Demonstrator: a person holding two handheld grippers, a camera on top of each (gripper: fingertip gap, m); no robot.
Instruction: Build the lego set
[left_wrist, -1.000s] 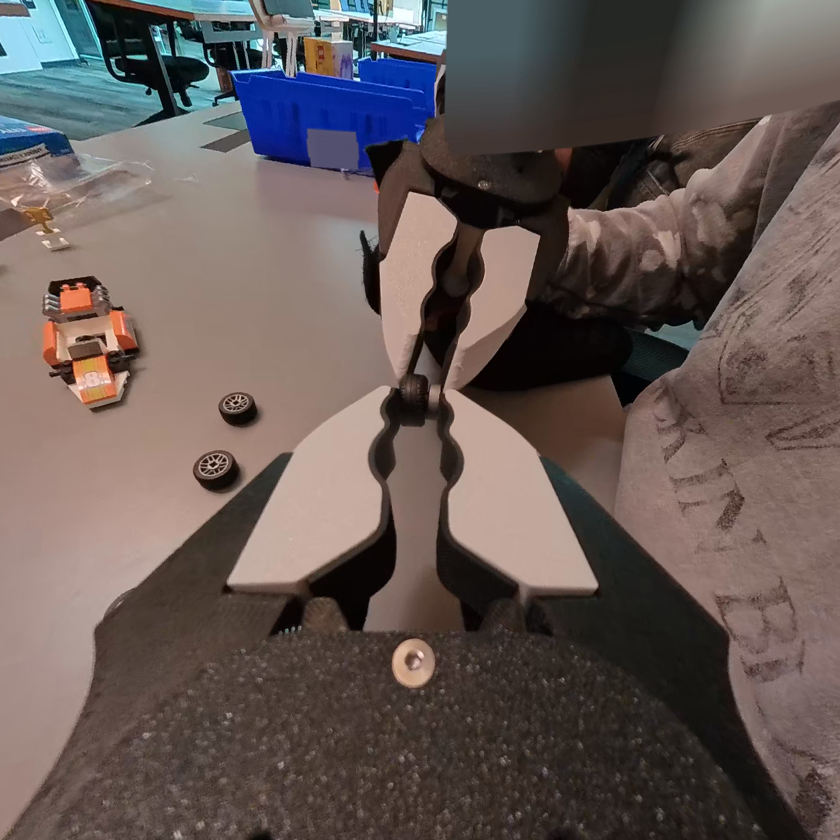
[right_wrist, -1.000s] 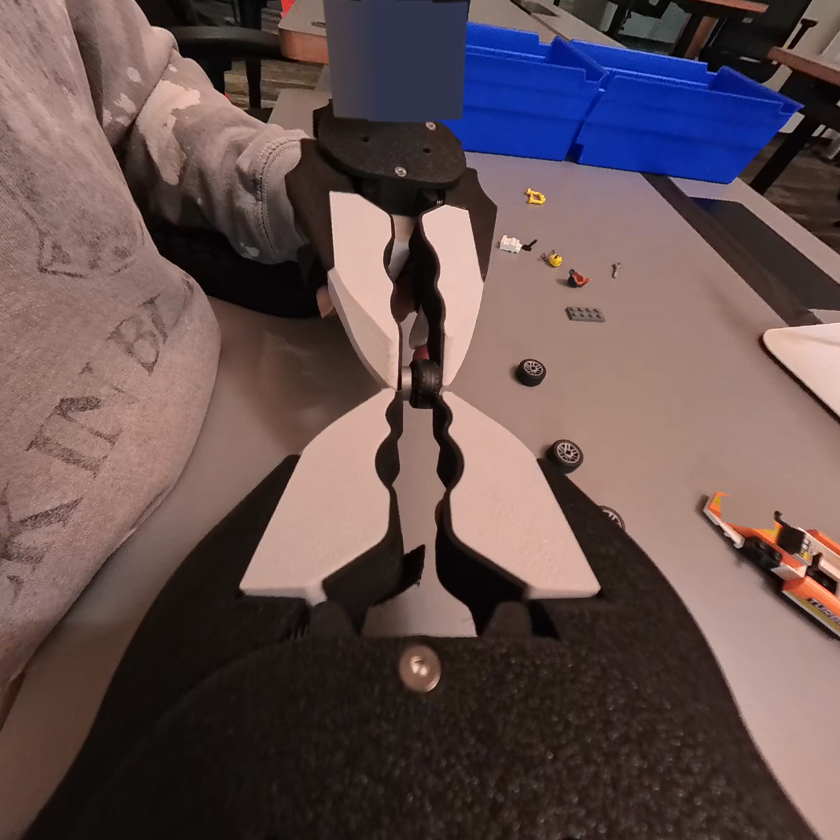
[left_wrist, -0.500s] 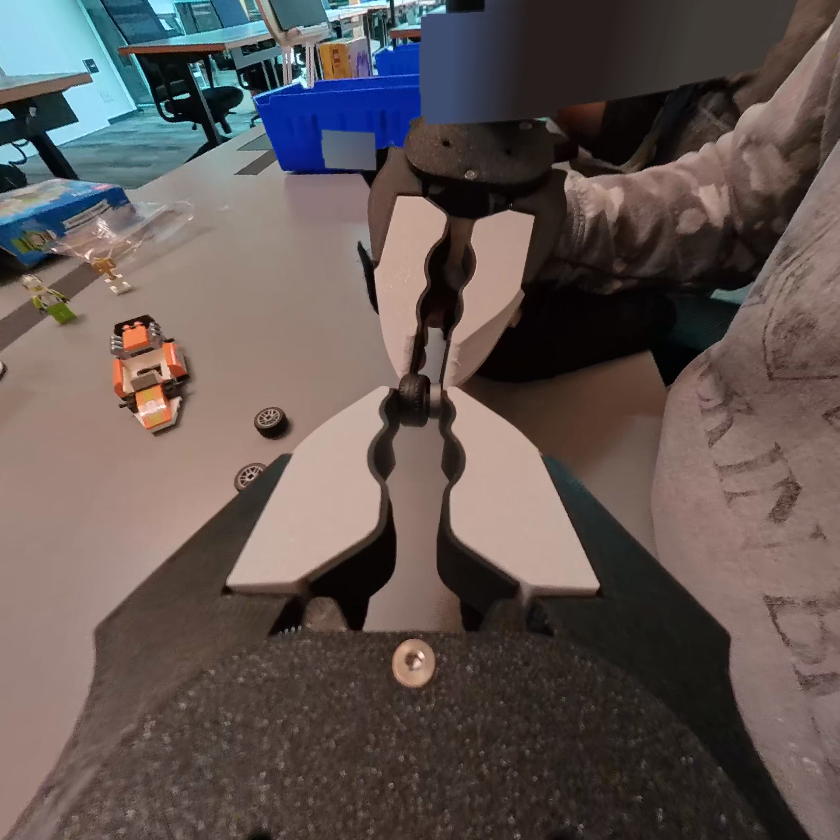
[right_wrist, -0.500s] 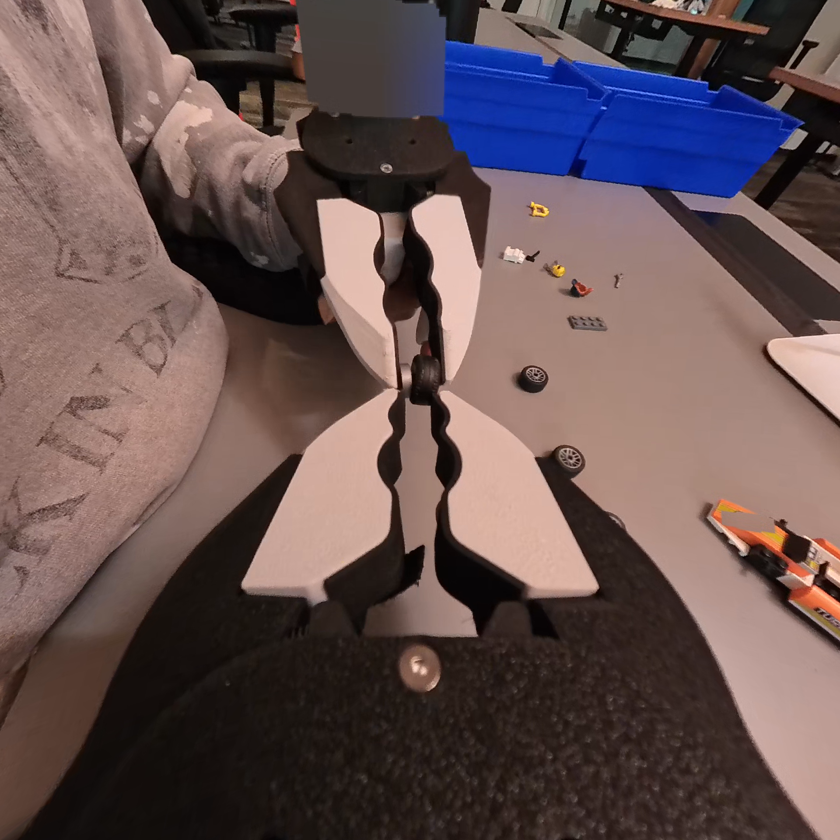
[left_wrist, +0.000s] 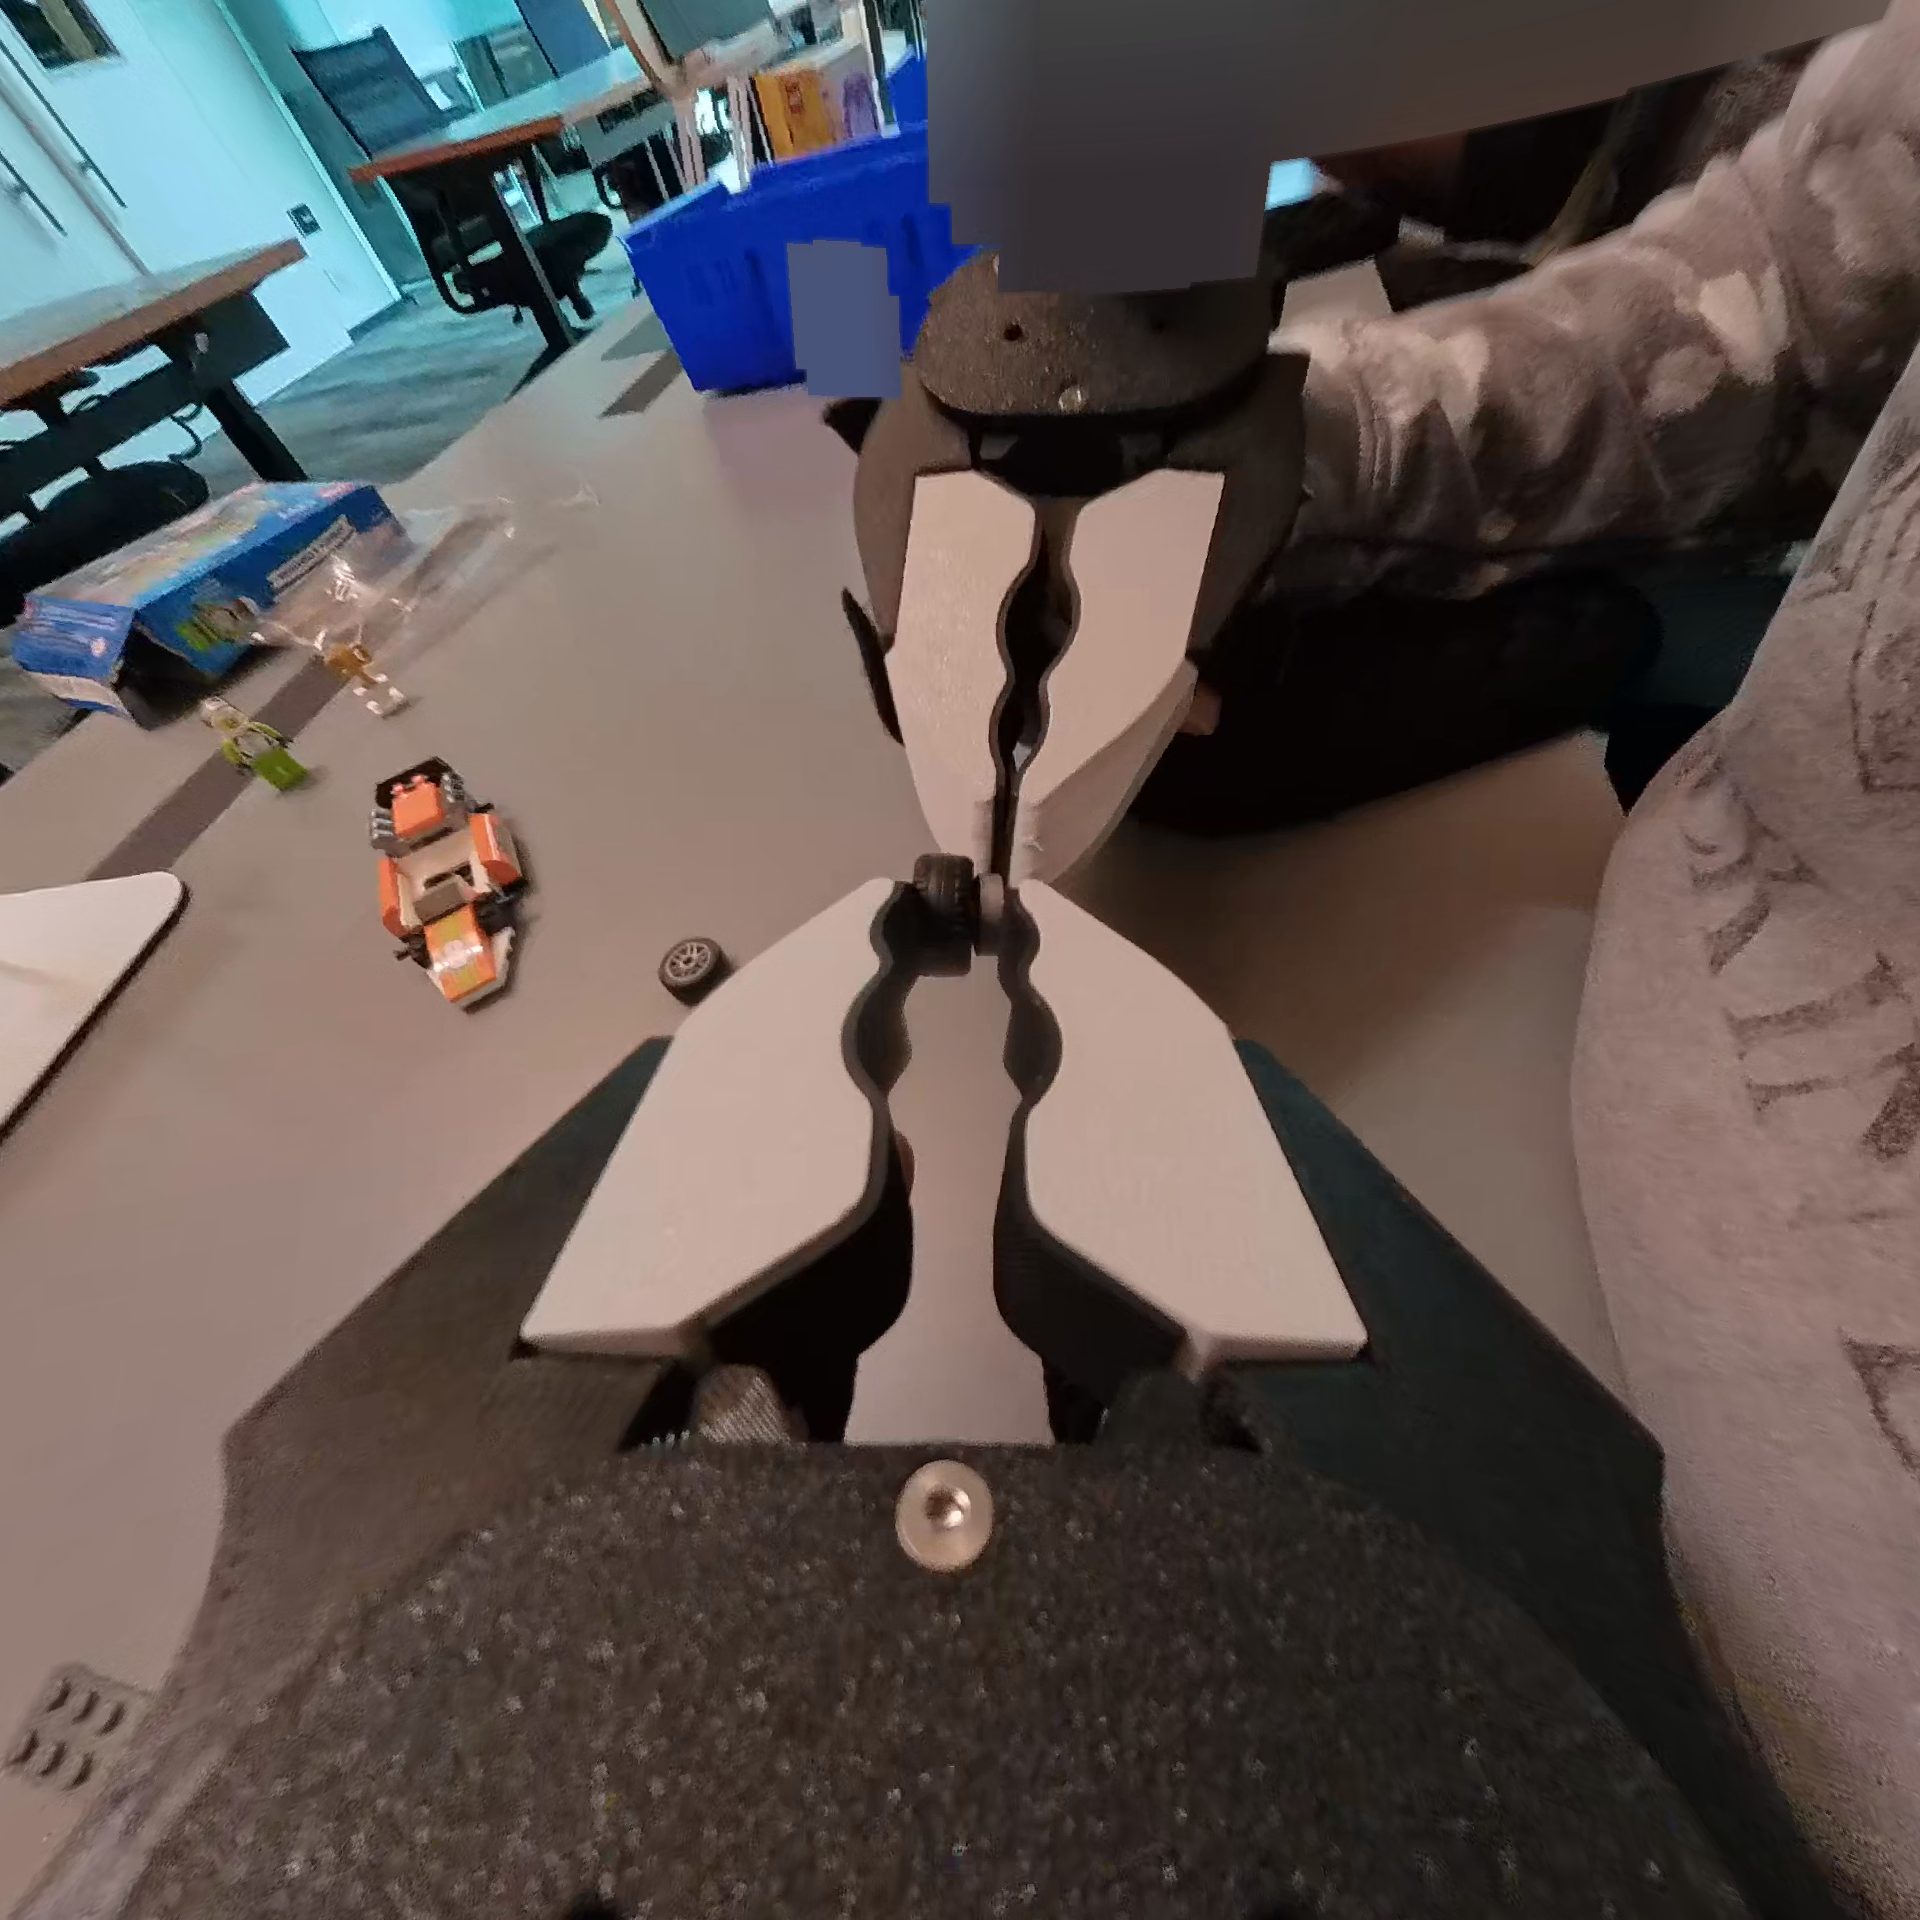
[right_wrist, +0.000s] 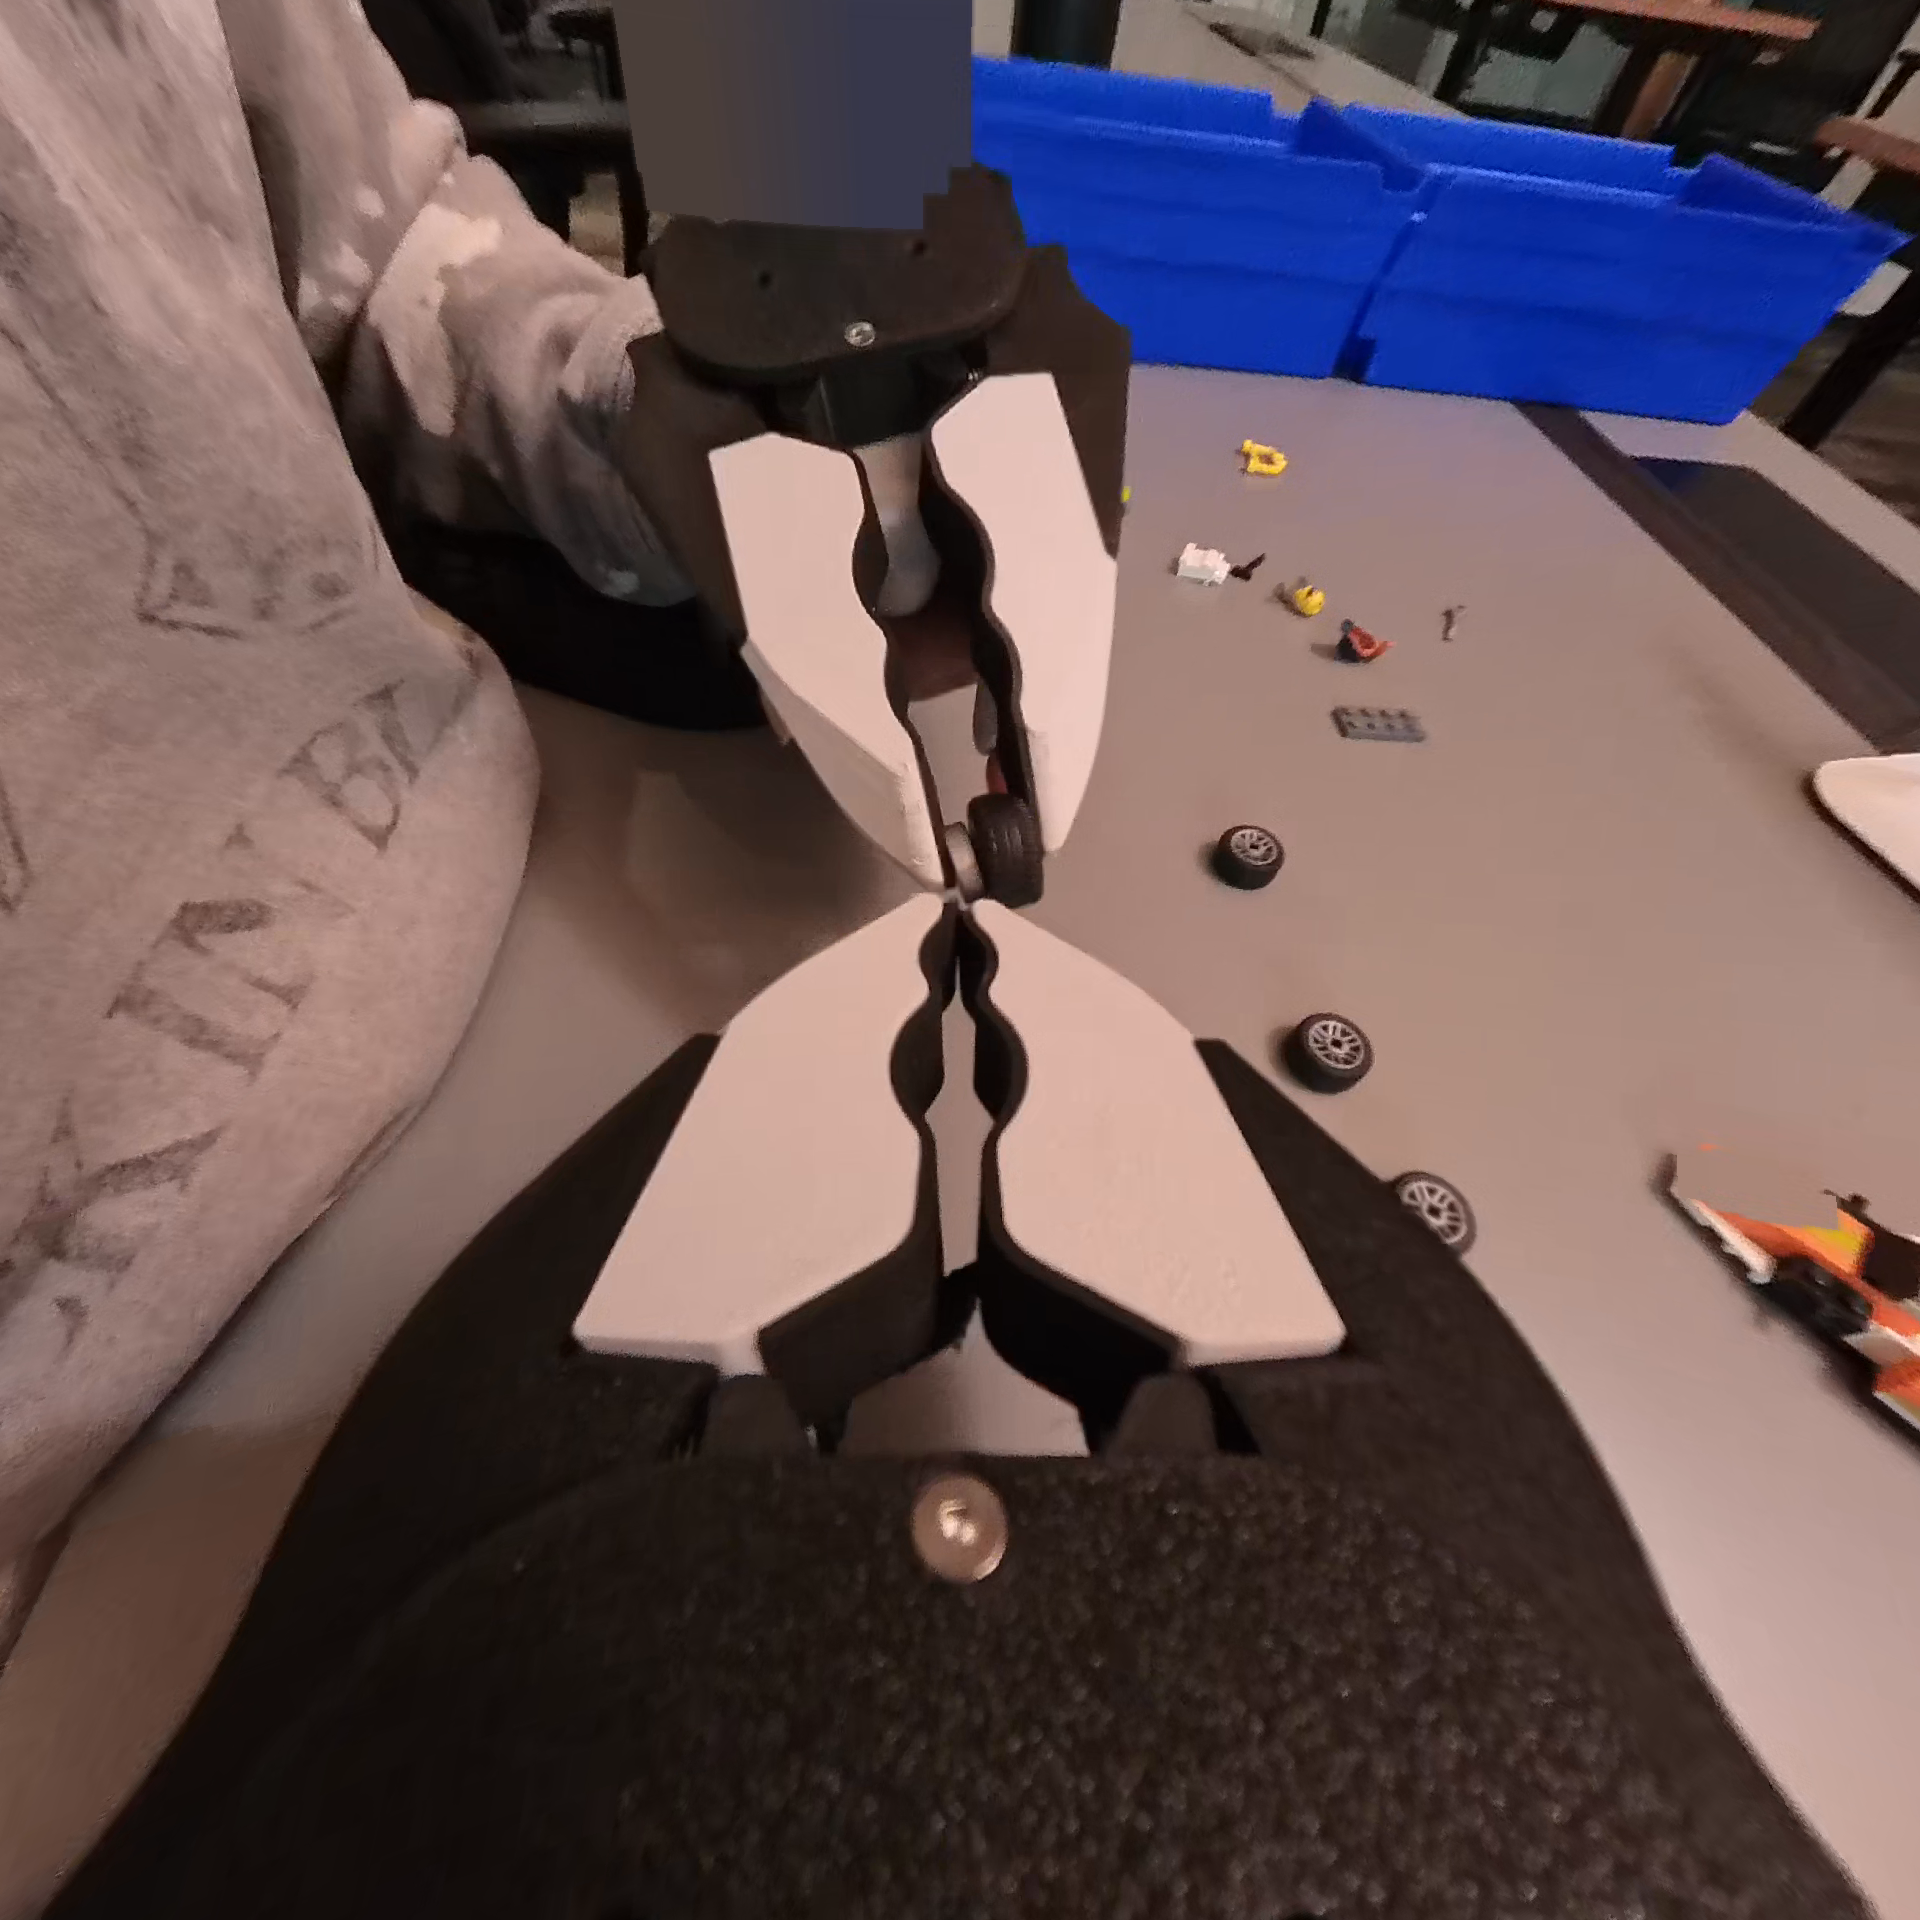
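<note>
The left gripper (left_wrist: 951, 914) clamps a small black tyre (left_wrist: 943, 902) on its grey hub; opposite it, tip to tip, the right gripper (right_wrist: 954, 914) is closed, nipping what looks like the hub's edge. To seat the hub well, I'd keep both tools in line and press squarely, without twisting. Beyond the tyre, on the grey table (left_wrist: 644, 644), lie a loose wheel (left_wrist: 690, 966) and farther off the wheelless orange-and-white car (left_wrist: 447, 894).
</note>
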